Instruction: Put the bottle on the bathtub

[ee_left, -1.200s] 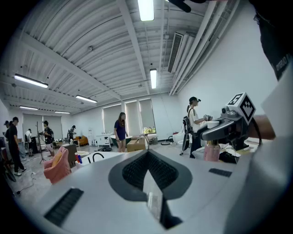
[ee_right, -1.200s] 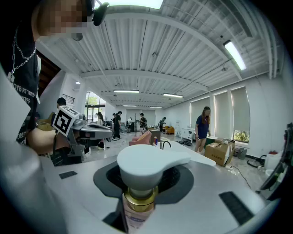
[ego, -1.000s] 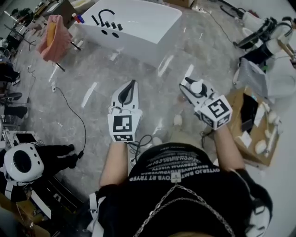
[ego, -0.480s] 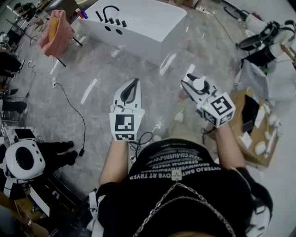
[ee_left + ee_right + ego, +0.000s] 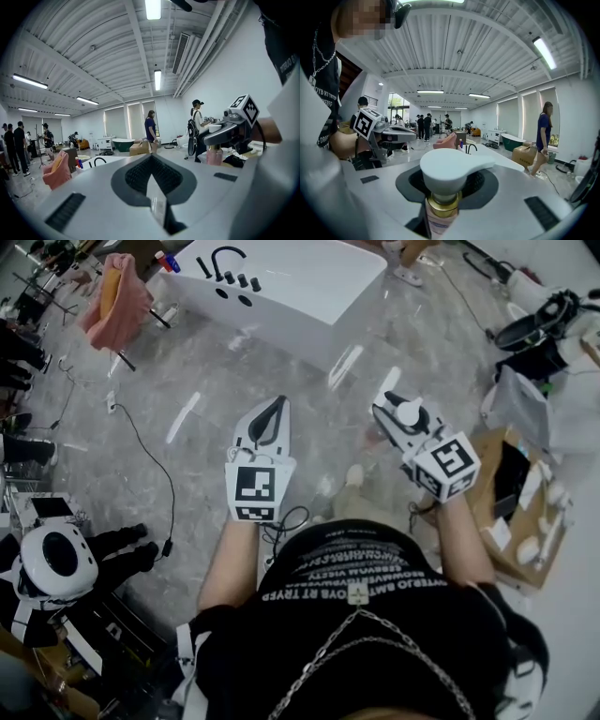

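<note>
My right gripper [image 5: 397, 411] is shut on a pink pump bottle [image 5: 440, 220] with a white pump head [image 5: 452, 171] and a gold collar; the head view shows the white pump head [image 5: 407, 412] sticking up between its jaws. My left gripper [image 5: 271, 412] is shut with nothing in it, held level with the right one. The white bathtub [image 5: 309, 287] with a black faucet [image 5: 218, 259] stands on the floor ahead, well beyond both grippers. It shows small in the right gripper view, bathtub [image 5: 487, 152] behind the pump head.
A pink towel [image 5: 112, 301] hangs on a rack left of the tub. A cardboard box [image 5: 511, 493] with items lies at the right. A cable [image 5: 155, 465] runs over the floor at left, near a white round device [image 5: 56, 559]. Several people stand in the background.
The view has drifted forward: the bathtub sits slightly higher and nearer the frame top, and both grippers have shifted a little toward it. The bottle stays held.
</note>
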`<state>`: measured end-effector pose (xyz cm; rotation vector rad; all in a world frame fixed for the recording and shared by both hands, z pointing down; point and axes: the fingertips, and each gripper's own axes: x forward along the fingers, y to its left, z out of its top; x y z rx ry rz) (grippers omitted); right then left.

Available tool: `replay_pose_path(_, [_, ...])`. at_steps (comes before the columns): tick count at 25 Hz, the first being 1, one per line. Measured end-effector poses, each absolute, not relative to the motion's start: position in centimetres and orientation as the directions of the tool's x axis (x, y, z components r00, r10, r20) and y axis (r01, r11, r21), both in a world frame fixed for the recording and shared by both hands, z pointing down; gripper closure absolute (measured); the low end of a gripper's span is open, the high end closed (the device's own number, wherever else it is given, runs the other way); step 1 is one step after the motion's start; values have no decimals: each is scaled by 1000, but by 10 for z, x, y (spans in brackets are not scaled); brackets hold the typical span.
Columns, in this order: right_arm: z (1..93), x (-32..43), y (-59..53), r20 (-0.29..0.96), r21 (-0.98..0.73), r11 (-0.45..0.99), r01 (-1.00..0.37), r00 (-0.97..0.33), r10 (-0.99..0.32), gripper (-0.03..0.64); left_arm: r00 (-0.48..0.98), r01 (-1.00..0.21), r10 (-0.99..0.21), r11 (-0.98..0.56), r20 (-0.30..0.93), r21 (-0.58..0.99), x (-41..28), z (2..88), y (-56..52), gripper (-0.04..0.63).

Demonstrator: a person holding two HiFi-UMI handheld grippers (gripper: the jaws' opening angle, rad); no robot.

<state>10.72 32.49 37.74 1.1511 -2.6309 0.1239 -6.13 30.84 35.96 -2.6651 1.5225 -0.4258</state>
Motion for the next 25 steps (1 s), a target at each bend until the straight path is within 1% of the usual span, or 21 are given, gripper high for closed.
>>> replay_pose_path(5, [375,114,301,268,39,676,-736,-644,-717,497,488,-833,-845,-526,218,-172,-54,358,280,598])
replay_pose_path(11, [382,131,283,329,64,670,-739,-618,-714,497,515,-820,-829,-551,219,-154,-31,362,255,598])
replay_pose_path(15, [381,137,267,303,57,674,-736,-631,-714,497,522,-815,-821,-560,231,-149,-19,370,240,598])
replay_pose_path(20, [394,148,246,337,37,682,-730,-633,-697,497,509,-825,-822,-550,257,-126,-14,382,220,598])
replay_pose_path(25, [397,146,223,335,7,699,-715,-657,-675,497,496,-834,-824,-540,274,-114,-13,389,200,598])
